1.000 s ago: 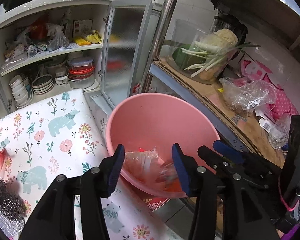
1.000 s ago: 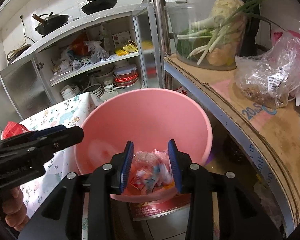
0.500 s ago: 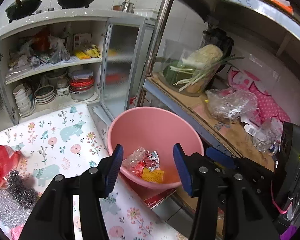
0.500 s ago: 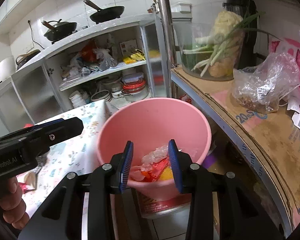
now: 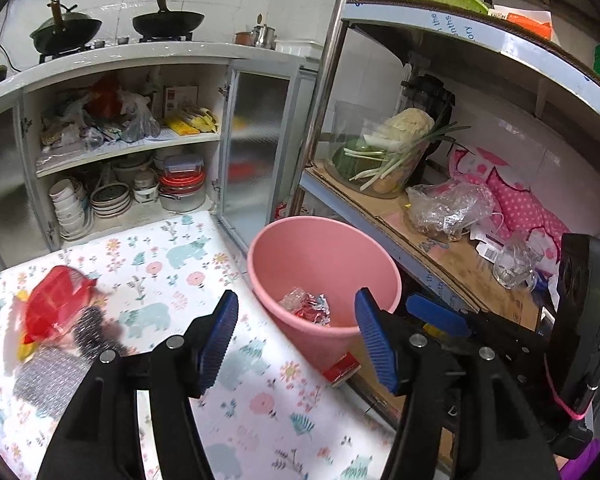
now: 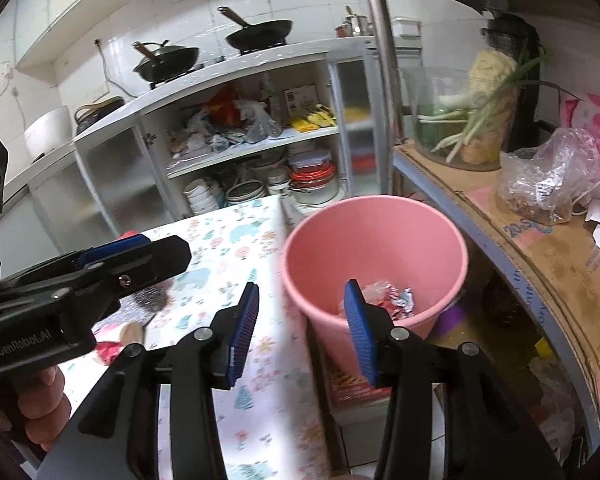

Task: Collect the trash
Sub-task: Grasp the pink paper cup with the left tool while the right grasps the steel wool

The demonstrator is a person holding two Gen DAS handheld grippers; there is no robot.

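A pink bin (image 5: 324, 256) (image 6: 376, 240) stands on the floor beside the table, with crumpled wrappers (image 5: 306, 306) (image 6: 388, 300) lying at its bottom. My left gripper (image 5: 296, 328) hangs above the table edge, short of the bin, its jaws opening with nothing between them. My right gripper (image 6: 302, 320) hovers near the bin's rim, jaws also opening and empty. On the table at the left lie a red plastic bag (image 5: 56, 304) and a silvery scouring pad (image 5: 48, 372). The left gripper's body (image 6: 72, 284) shows in the right wrist view, held by a hand (image 6: 36, 396).
The table carries a floral cloth (image 5: 168, 264). A metal shelf (image 5: 452, 256) lined with cardboard stands right of the bin, holding vegetables in a clear tub (image 5: 384, 160) and plastic bags. An open cupboard (image 5: 132, 160) with dishes is behind. A red box (image 5: 342, 368) sits under the bin.
Both grippers have pulled back and up from inside the bin, and their jaws have spread. The wrappers now lie loose at the bin's bottom. More of the table shows.
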